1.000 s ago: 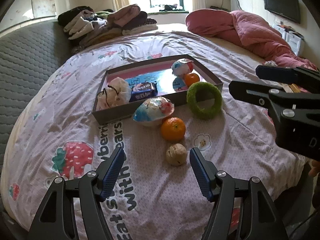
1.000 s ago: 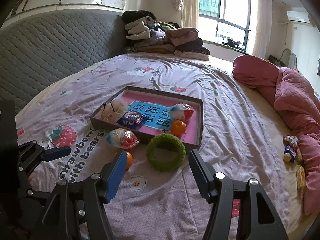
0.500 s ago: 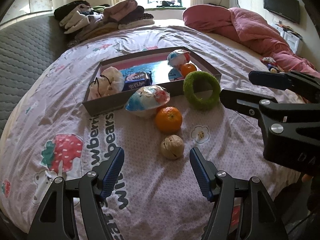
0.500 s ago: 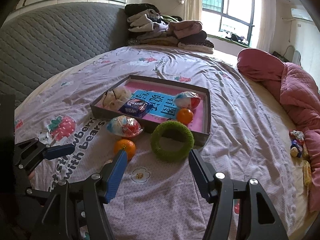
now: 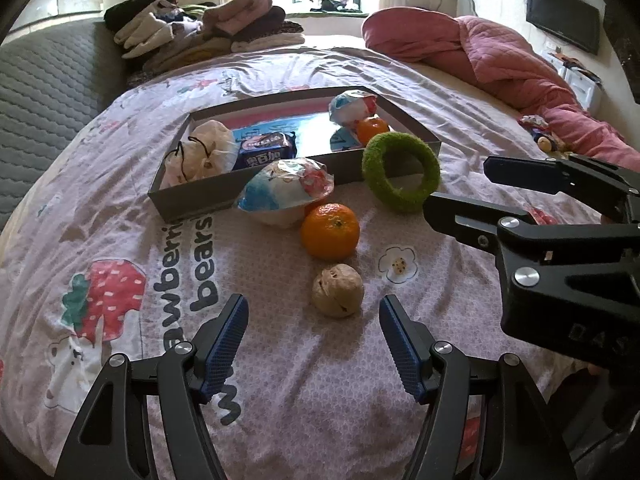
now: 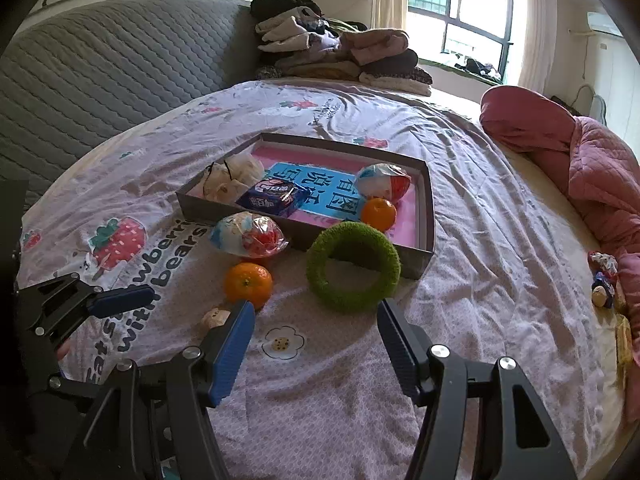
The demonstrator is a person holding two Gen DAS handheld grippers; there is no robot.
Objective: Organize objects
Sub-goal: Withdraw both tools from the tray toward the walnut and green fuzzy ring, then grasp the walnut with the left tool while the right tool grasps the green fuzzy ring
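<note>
Left hand-held gripper (image 5: 312,312): spread, empty; walnut (image 5: 337,290) lay on bed just ahead between its fingertips, orange (image 5: 329,231) beyond. Right hand-held gripper (image 6: 314,318): spread, empty; green ring (image 6: 353,266) just ahead, propped against tray (image 6: 424,258)

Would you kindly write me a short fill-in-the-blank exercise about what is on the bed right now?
1. The green ring leans against the ____ of the tray.
2. The walnut lies just ahead of the ____ claw.
3. Both claws, left and right, are ____.
4. Inside the tray lies ____ orange.

Missing words: wall; left; open; one
</note>
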